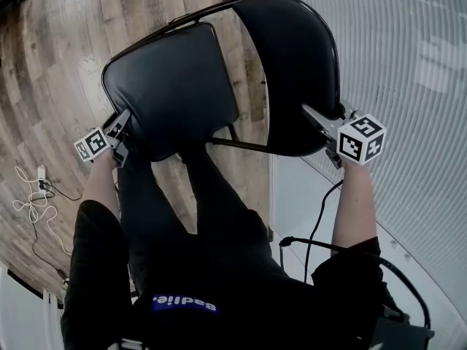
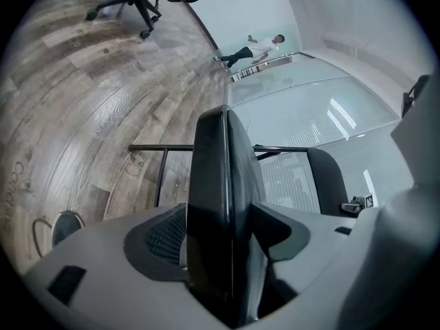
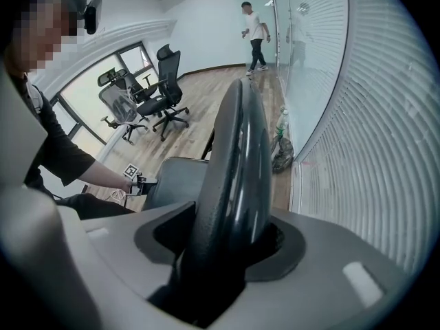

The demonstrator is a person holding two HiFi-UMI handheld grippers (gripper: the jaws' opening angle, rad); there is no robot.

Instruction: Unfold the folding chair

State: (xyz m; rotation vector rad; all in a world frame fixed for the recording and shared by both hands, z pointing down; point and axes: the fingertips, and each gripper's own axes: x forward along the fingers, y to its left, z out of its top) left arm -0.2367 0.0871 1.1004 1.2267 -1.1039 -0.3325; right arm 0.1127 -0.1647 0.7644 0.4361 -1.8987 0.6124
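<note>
**Left gripper (image 1: 125,127) on the seat, right gripper (image 1: 317,119) on the backrest**

The left gripper's jaws stand wide, pinching the near edge of the padded seat (image 1: 171,86). The right gripper's jaws, less wide, clamp the rim of the backrest (image 1: 292,64). The folding chair (image 1: 219,79) stands just before the person, seat and backrest angled apart. It stands on a wood floor (image 1: 66,49) beside a slatted glass wall (image 1: 408,64). Office chairs (image 3: 148,98) stand well behind.

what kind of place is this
Probably an office or meeting room: black wheeled office chairs stand on a grey wood-plank floor, and a striped frosted glass partition wall runs along one side.
</note>
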